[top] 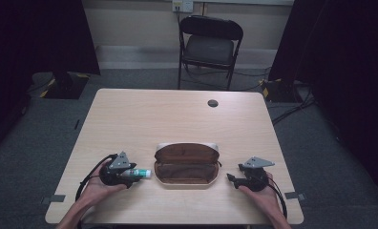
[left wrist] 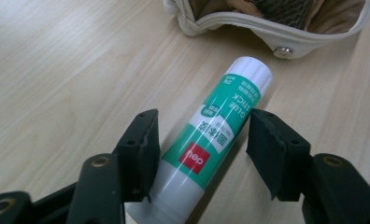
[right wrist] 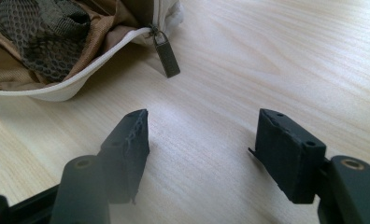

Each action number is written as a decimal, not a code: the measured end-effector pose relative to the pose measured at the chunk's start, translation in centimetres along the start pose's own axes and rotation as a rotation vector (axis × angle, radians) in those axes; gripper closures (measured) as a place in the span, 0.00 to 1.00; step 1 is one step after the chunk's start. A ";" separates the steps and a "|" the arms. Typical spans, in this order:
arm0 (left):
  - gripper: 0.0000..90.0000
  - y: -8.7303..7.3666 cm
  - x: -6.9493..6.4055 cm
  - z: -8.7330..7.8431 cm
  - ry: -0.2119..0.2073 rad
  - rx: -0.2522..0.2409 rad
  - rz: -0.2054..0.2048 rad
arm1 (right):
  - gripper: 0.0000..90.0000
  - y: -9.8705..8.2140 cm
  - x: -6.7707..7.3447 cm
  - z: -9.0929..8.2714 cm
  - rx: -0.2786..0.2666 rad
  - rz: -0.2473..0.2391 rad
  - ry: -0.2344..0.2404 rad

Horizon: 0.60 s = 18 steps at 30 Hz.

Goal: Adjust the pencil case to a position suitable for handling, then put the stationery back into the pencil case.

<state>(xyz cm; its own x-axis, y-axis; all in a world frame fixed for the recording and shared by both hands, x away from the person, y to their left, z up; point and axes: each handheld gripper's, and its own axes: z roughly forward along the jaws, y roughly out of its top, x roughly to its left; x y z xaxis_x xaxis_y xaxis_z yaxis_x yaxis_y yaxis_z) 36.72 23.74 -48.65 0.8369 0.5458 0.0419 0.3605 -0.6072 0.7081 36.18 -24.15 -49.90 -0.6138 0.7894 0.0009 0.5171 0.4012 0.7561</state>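
Left gripper [top: 130, 177]: held low over the near left part of the table, its black jaws set around the glue stick; the left pad [left wrist: 143, 149] is seen against the tube, while a narrow gap is seen at the right pad, so the tube is straddled, not clamped.
Glue stick: a white-capped tube with a green and white label [left wrist: 216, 135], laid flat on the pale wooden table [top: 144, 114] between the left jaws, its far end pointed toward the pencil case and just short of it.
Right gripper [top: 231, 178]: held low near the right end of the case, jaws parted, with bare wood between them.
Pencil case: an open cream-edged fabric pouch with a brown lining [top: 187, 164], laid between the two grippers; its dark zip pull [right wrist: 165, 52] is rested on the wood.
Table grommet: a small dark round cap [top: 213, 103], set near the far edge.
Chair: a black folding chair [top: 210, 47], placed beyond the table.
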 end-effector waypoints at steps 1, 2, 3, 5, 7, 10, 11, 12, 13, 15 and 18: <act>0.52 0.0 0.1 -0.1 -0.002 0.002 -0.008 | 0.39 0.0 0.0 0.0 -0.001 -0.003 -0.001; 0.54 0.0 0.0 -0.1 -0.001 -0.004 -0.015 | 0.39 0.0 0.0 0.0 -0.002 -0.003 -0.001; 0.55 0.0 0.1 -0.2 -0.016 -0.005 -0.023 | 0.39 0.0 0.0 0.0 -0.002 -0.001 0.000; 0.61 0.0 0.1 -0.2 -0.022 -0.004 -0.038 | 0.39 0.0 0.0 0.0 -0.002 -0.004 -0.001; 0.63 0.1 0.0 -0.1 -0.039 0.006 -0.039 | 0.39 0.0 0.0 0.0 -0.001 -0.001 -0.002; 0.66 0.0 -0.3 0.1 -0.062 0.041 -0.041 | 0.39 0.0 0.1 0.0 -0.001 0.000 -0.005; 0.65 0.0 -0.4 0.0 -0.057 0.048 -0.033 | 0.39 0.0 0.1 0.0 -0.001 0.001 -0.005; 0.65 0.1 -0.5 0.0 -0.059 0.055 -0.042 | 0.39 0.0 0.1 0.0 -0.001 0.001 -0.006; 0.65 0.1 -0.6 0.0 -0.061 0.049 -0.046 | 0.39 0.0 0.1 0.0 0.000 0.003 -0.010; 0.67 0.1 -0.8 0.0 -0.046 0.044 -0.052 | 0.39 0.0 0.1 0.0 0.000 0.002 -0.010; 0.72 0.1 -0.9 -0.1 -0.037 0.057 -0.052 | 0.39 0.0 0.1 0.0 0.001 0.006 -0.010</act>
<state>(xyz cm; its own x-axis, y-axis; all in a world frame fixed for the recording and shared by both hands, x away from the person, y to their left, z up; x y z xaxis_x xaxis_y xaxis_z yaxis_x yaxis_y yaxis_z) 35.97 23.27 -48.55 0.8309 0.5561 -0.0204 0.4255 -0.6113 0.6673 36.07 -24.04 -49.89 -0.6052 0.7961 -0.0012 0.5211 0.3973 0.7554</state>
